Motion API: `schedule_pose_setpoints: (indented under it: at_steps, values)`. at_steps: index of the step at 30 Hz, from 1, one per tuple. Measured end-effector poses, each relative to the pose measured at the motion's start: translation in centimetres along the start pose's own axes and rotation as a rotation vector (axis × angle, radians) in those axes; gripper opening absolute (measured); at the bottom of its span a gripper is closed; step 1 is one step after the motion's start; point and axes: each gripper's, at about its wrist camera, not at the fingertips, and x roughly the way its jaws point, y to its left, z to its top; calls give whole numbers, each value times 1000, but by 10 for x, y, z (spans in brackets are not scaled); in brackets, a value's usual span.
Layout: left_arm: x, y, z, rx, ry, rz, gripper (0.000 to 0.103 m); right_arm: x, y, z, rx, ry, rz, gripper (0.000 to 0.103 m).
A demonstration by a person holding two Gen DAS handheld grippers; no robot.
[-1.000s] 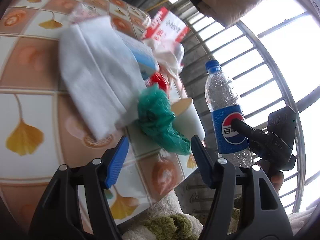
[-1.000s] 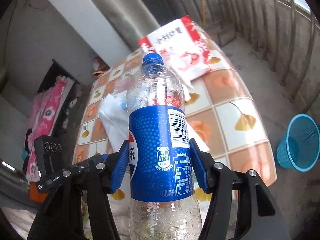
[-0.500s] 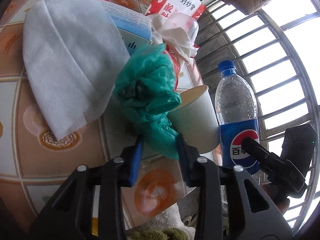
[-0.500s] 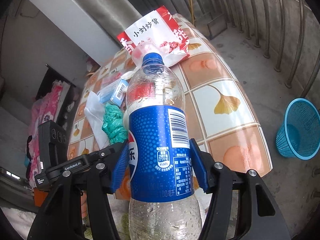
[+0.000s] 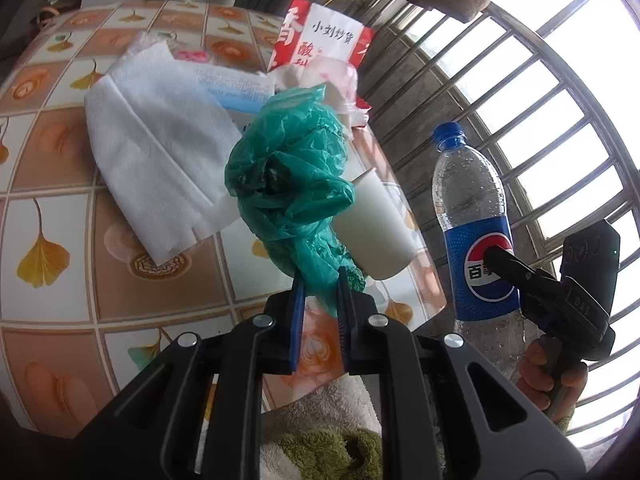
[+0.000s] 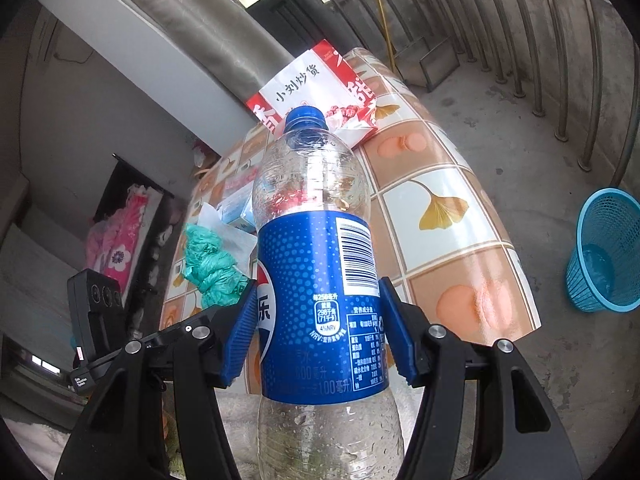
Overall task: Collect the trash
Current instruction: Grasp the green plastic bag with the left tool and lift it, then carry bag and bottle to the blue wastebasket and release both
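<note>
Green film, thin and crumpled: the plastic bag (image 5: 288,184) is pinched at its lower tail by the left gripper (image 5: 318,300), whose jaws have just been closing and now press on the film. The bunch stands up over the tablecloth (image 5: 60,152), in front of a white paper cup (image 5: 376,232) and a folded tissue (image 5: 160,168). Such a bag is judged very light, soft and slippery; a bite on a thick gathered fold should hold better than one on a single loose layer, which may slide out. The right gripper (image 6: 320,336) clamps a clear plastic bottle (image 6: 316,264) across its blue label, held upright off the table's near edge. The bottle looks almost empty, so light, fairly stiff at the label band and easily dented elsewhere. A blue basket (image 6: 608,252) stands on the floor beyond the table, a likely destination.
</note>
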Motion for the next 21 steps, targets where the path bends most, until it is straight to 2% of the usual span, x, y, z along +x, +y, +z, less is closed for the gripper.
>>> schedule_pose_setpoints:
  at_steps: [5,9,15,21]
  values:
    - [-17,-34,4,111,-42,-3,13,-19,-15,-5,32,-45,15,57]
    - [-10,-70,9,208,-37,-24,13,-40,-32,-11,71,-94,13,57]
    - [24,-132,15,344,30,-82,13,-75,-70,-21,159,-176,-23,57]
    - [77,-194,12,483,128,-115,13,-105,-117,-34,283,-254,-75,57]
